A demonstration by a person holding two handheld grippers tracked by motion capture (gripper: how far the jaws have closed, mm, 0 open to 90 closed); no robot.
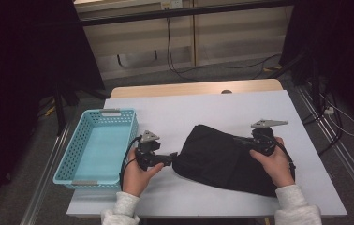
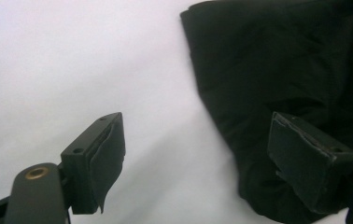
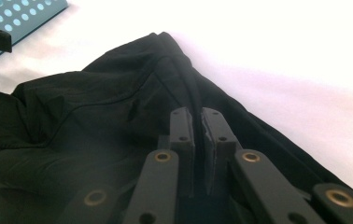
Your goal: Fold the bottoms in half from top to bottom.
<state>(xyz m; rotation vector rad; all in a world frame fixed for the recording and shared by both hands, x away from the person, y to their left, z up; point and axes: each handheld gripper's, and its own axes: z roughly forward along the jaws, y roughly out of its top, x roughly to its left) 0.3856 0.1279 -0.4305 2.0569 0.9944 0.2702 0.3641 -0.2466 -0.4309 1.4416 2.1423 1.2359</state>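
Table [image 1: 203, 110]: white top, with a basket [image 1: 96, 149] at the left and a black cloth [image 1: 222, 161] heaped right of centre, toward the near edge. Basket and cloth are kept apart by a strip of bare table.

Cloth: bunched and folded, its long axis judged to run from the near left to the far right. Its left edge is seen just ahead of the left gripper [image 1: 168, 159]; in the left gripper view, one jaw is placed over bare table and the other over the cloth's edge.

Left gripper [image 2: 195, 154]: jaws spread wide, nothing held between them.

Right gripper [image 3: 198, 135]: jaws pressed together on a raised ridge of the cloth [image 3: 95, 121], with a dark cord or seam caught between them, at the cloth's right side.

Judgement: the cloth's free left edge lies nearest the left gripper, so a grasp there is called for next, opposite the right gripper's pinch.
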